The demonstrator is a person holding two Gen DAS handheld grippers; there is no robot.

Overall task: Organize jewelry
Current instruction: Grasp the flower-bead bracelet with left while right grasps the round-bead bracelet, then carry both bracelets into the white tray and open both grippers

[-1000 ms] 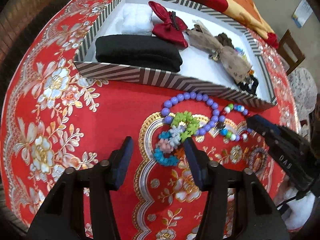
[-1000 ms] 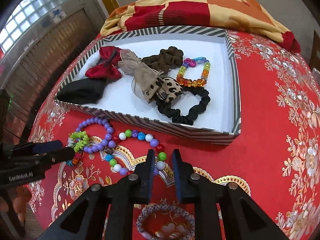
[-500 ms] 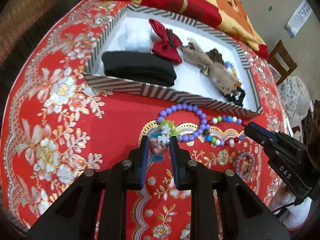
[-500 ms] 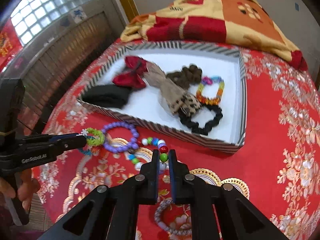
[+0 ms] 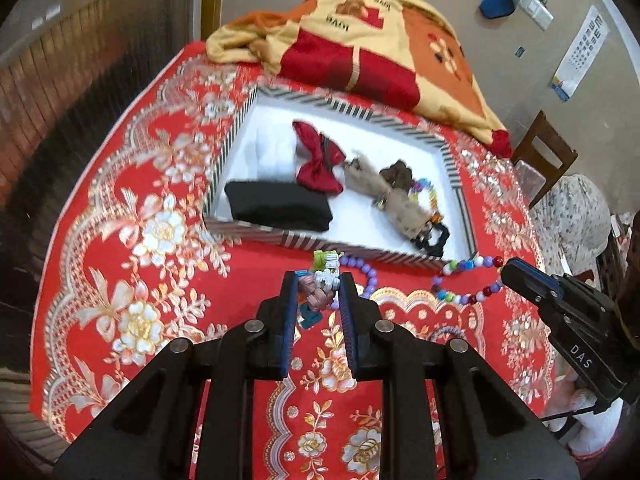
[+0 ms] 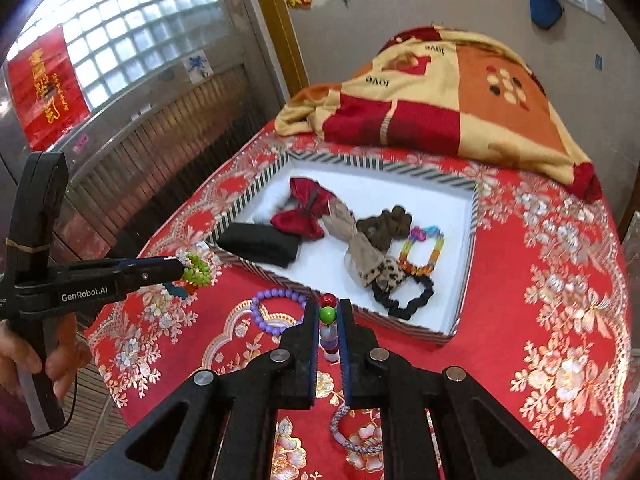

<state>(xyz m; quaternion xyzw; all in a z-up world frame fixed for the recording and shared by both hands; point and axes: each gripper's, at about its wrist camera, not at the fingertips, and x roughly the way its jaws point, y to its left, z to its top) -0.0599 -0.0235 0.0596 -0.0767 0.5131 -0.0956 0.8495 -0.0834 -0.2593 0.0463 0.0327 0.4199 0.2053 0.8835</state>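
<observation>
My left gripper [image 5: 318, 280] is shut on a flower-bead bracelet [image 5: 325, 264] of green, white, pink and teal, lifted off the red cloth. My right gripper [image 6: 328, 305] is shut on a bracelet of round multicoloured beads [image 6: 327, 315], which hangs as a loop [image 5: 468, 280] from its tips in the left wrist view. Both bracelets are held just in front of the striped box [image 6: 464, 272]. A purple bead bracelet [image 6: 276, 308] lies on the cloth between the grippers. Seen from the right wrist, the left gripper [image 6: 181, 269] holds the green cluster [image 6: 197, 270] at the box's left corner.
The box holds a black cloth [image 6: 264, 244], red bow [image 6: 304, 208], tan bow, brown scrunchie, rainbow bracelet [image 6: 422, 250] and black scrunchie [image 6: 404, 296]. A woven bracelet [image 6: 348, 428] lies near me. A folded blanket [image 6: 440, 96] sits behind; a chair [image 5: 544, 148] stands right. A hand [image 6: 60, 360] grips the left handle.
Both grippers closed on their bracelets and rose off the cloth, lifting them. The purple bracelet stayed down. The views have pulled back from the table.
</observation>
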